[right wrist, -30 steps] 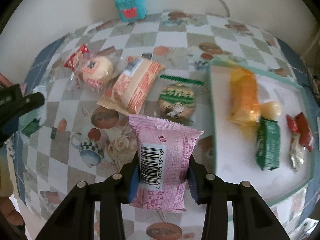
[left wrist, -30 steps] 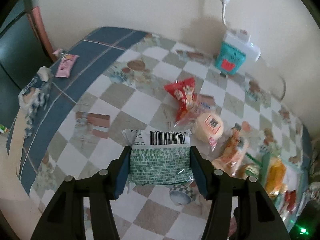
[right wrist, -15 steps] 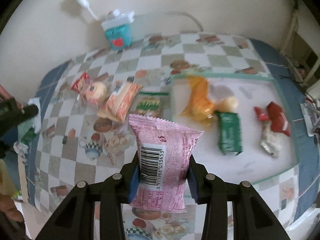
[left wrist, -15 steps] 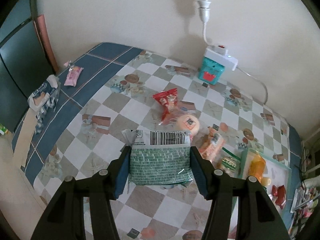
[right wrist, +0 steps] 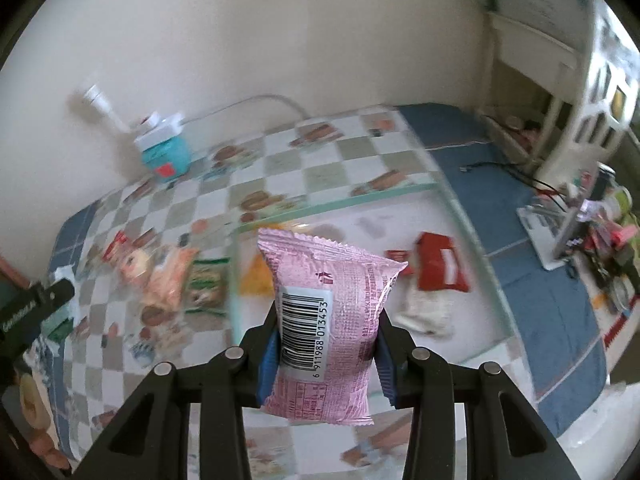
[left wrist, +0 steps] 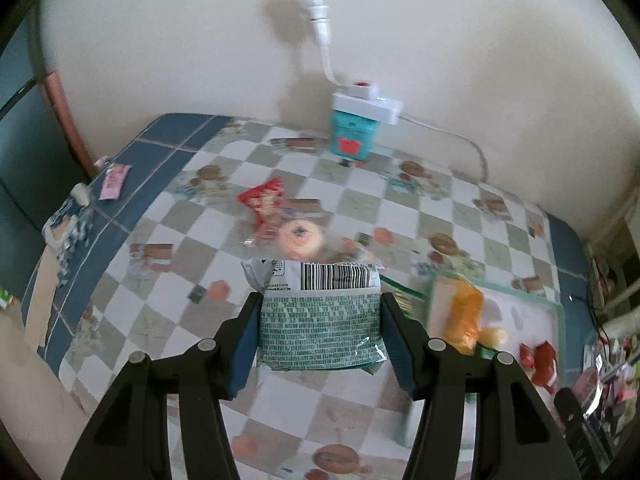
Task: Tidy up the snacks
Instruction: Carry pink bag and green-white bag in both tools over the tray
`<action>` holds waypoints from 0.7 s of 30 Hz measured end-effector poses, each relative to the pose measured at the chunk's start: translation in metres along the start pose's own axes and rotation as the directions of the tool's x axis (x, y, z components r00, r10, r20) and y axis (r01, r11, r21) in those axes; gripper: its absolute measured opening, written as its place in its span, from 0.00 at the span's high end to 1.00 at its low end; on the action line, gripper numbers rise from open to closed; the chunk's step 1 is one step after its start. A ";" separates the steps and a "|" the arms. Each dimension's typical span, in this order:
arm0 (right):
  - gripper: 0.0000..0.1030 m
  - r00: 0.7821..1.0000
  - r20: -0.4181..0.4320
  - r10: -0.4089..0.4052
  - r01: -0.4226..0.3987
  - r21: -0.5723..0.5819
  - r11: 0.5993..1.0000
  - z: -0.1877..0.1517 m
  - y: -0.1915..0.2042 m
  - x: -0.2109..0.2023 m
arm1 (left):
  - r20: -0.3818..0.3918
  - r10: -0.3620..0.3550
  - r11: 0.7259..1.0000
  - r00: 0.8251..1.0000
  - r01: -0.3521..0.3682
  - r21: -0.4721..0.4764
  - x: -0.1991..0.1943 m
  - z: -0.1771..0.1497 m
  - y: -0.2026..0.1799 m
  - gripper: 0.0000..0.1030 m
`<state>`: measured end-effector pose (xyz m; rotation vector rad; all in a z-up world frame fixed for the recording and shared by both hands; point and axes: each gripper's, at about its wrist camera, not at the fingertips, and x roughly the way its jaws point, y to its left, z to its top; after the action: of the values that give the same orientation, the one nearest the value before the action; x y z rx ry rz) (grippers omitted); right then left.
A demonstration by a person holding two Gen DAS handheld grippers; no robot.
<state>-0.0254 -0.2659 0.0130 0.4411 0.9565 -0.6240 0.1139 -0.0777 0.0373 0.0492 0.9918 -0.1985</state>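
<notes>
Now both hands have lifted clear of the table: the left gripper (left wrist: 320,320) clamps a green packet (left wrist: 320,330), the right gripper (right wrist: 326,348) a pink packet (right wrist: 326,320). The pink one hangs over the tray's (right wrist: 472,240) near left corner, so dropping both in likely comes next.

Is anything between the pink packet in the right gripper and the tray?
Nothing visible. The right gripper holds the pink packet in the air above the tray, with bare white floor beyond the red packet and white packet lying there.
</notes>
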 end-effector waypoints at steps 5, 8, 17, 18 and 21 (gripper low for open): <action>0.58 1.000 0.003 -0.019 0.019 0.069 0.997 0.005 -0.038 -0.002 | -0.009 -0.030 0.996 1.000 0.031 0.083 -0.003 -0.012 -0.042 0.43; 0.58 0.999 0.005 -0.032 0.031 0.098 0.995 0.007 -0.056 -0.005 | -0.004 -0.029 0.991 1.000 0.030 0.132 -0.006 -0.019 -0.063 0.43; 0.58 0.999 -0.011 -0.037 0.039 0.155 0.987 0.007 -0.085 0.001 | -0.039 -0.076 0.975 0.996 0.082 0.205 -0.003 -0.032 -0.099 0.43; 0.58 0.999 -0.018 -0.035 0.038 0.153 0.987 0.007 -0.085 0.004 | -0.048 -0.073 0.974 0.996 0.082 0.211 -0.001 -0.034 -0.102 0.43; 0.58 0.998 -0.055 -0.030 0.038 0.147 0.988 0.005 -0.082 0.016 | -0.071 -0.071 0.972 0.995 0.085 0.220 0.006 -0.038 -0.106 0.43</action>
<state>-0.0705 -0.3345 -0.0042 0.5761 0.9729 -0.7204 0.0660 -0.1780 0.0169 0.2231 1.0310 -0.3820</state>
